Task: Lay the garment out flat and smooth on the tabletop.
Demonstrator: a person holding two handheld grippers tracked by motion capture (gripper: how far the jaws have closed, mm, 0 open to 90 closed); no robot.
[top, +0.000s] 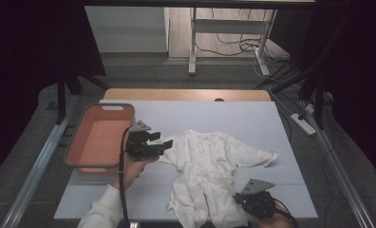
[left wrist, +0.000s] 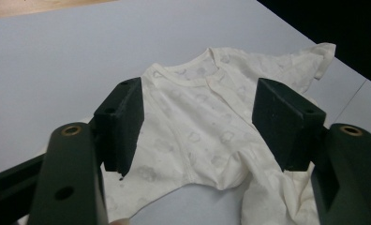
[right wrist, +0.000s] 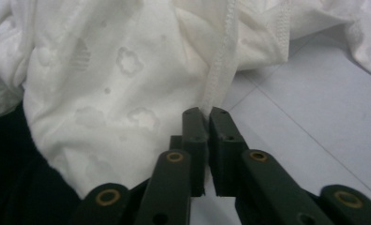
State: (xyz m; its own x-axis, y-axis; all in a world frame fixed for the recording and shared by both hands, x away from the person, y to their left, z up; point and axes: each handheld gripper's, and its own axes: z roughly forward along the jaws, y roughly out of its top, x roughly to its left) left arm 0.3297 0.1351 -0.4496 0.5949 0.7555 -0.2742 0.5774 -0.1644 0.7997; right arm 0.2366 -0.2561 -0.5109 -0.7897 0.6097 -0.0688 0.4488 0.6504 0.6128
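Romper (top: 205,166) spread flat on the counter (top: 252,118), collar toward the far edge, legs toward the near edge, long axis running near to far. Right gripper (right wrist: 205,115) at the near edge, jaws pinched tight on a stitched hem of the lower part, seam rising straight out from between the pads. Left gripper (left wrist: 197,122) above the left sleeve, jaws wide apart and gripping nothing, cloth lying below and beyond them, neckline straight ahead. Left one likely nearer the shoulder, right one nearer the leg end, so probably a lift or fold along the long axis next. Orange bin (top: 84,142) just left of the left gripper, on the counter's left edge.
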